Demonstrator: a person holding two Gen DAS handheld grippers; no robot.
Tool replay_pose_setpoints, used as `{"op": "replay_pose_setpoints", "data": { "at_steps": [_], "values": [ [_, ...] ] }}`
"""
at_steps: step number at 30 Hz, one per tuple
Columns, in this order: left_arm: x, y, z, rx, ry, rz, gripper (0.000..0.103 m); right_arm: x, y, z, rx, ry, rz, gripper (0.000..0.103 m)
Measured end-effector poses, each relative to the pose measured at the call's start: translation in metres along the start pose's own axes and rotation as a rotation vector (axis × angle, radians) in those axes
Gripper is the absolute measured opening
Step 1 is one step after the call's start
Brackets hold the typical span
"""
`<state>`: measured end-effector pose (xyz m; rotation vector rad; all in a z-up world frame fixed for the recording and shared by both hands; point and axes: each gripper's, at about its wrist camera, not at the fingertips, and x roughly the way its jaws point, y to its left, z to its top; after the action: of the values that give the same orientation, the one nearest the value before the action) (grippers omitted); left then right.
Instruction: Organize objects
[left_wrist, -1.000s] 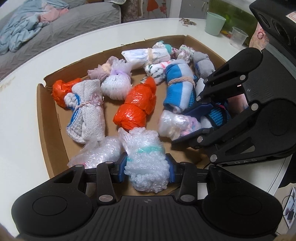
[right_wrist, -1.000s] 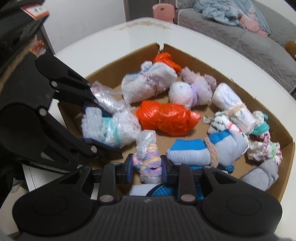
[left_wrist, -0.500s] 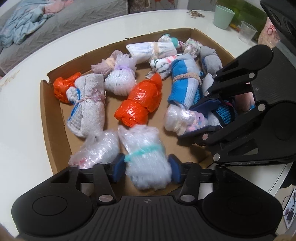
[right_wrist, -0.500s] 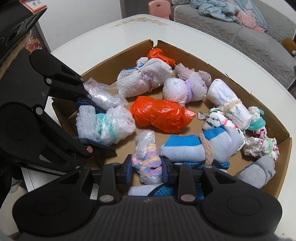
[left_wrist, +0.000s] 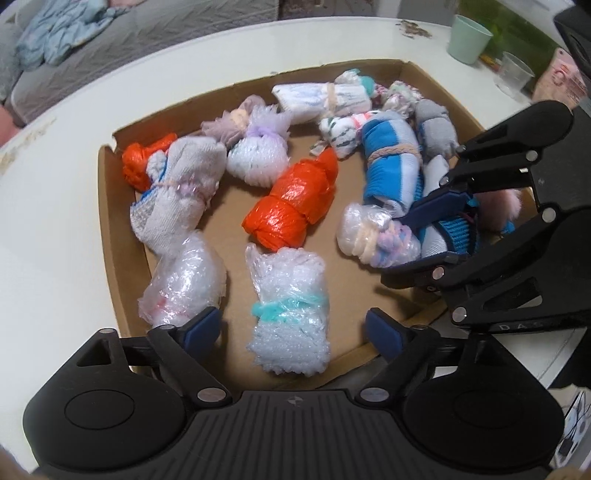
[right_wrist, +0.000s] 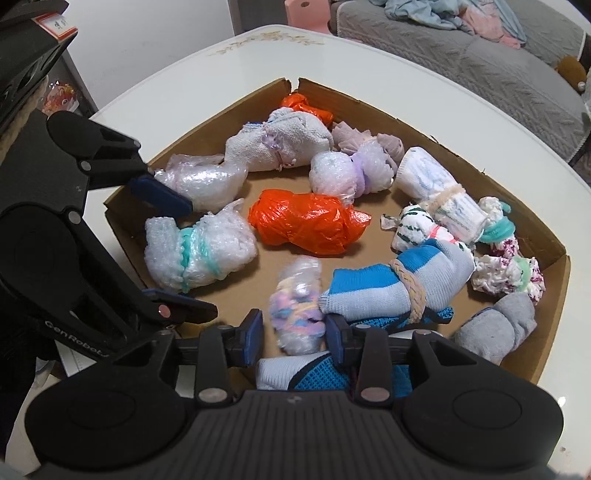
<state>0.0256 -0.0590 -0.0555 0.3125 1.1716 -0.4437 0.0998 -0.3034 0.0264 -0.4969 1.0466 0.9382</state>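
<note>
Our left tool (left_wrist: 293, 328) spread around bubble roll (left_wrist: 290, 314), lower centre; right tool (right_wrist: 293, 334) pinching pastel bundle (right_wrist: 297, 310). Slippery wrap, might squirt out, we reckon.

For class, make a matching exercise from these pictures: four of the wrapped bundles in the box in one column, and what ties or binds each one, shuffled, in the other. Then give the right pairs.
Bundles
1. bubble-wrap bundle
2. blue sock roll
3. orange bundle
4. white towel roll

Bindings
A. tan braided cord
B. no separate tie seen
C. teal band
D. pale lilac tie

Pairs: 1-C, 2-A, 3-B, 4-D
</note>
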Motion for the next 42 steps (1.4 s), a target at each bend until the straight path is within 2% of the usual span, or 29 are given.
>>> {"op": "replay_pose_setpoints", "data": {
  "at_steps": [5,13,16,21,24,28,30,32,37,42],
  "values": [
    [-0.015,0.001,0.003,0.066,-0.011,-0.004,0.102,-0.014,0.005,0.002,-0.056,-0.024,-0.004,0.051],
    [-0.024,-0.008,0.011,0.071,0.016,-0.034,0.103,-0.027,0.003,0.004,-0.071,-0.033,-0.031,0.071],
    [-0.026,-0.009,0.012,0.037,0.034,-0.039,0.103,-0.032,0.000,0.001,-0.051,-0.031,-0.037,0.076],
    [-0.032,-0.010,0.011,-0.067,0.027,-0.005,0.103,-0.041,-0.009,-0.002,0.000,-0.043,-0.067,0.080],
    [-0.037,-0.010,0.010,-0.139,-0.014,0.018,0.103,-0.044,-0.018,-0.003,0.039,-0.056,-0.113,0.090],
    [-0.042,-0.013,0.007,-0.236,-0.087,0.104,0.103,-0.050,-0.032,-0.003,0.102,-0.082,-0.152,0.092],
    [-0.040,-0.018,0.008,-0.248,-0.082,0.185,0.103,-0.053,-0.037,-0.004,0.130,-0.100,-0.142,0.097],
    [-0.036,-0.024,0.011,-0.235,-0.051,0.260,0.103,-0.056,-0.038,-0.004,0.144,-0.113,-0.128,0.098],
    [-0.031,-0.021,0.011,-0.237,0.012,0.229,0.103,-0.056,-0.036,-0.003,0.143,-0.121,-0.122,0.099],
    [-0.040,-0.016,0.008,-0.300,-0.039,0.196,0.103,-0.062,-0.044,-0.003,0.176,-0.147,-0.132,0.100]
  ]
}}
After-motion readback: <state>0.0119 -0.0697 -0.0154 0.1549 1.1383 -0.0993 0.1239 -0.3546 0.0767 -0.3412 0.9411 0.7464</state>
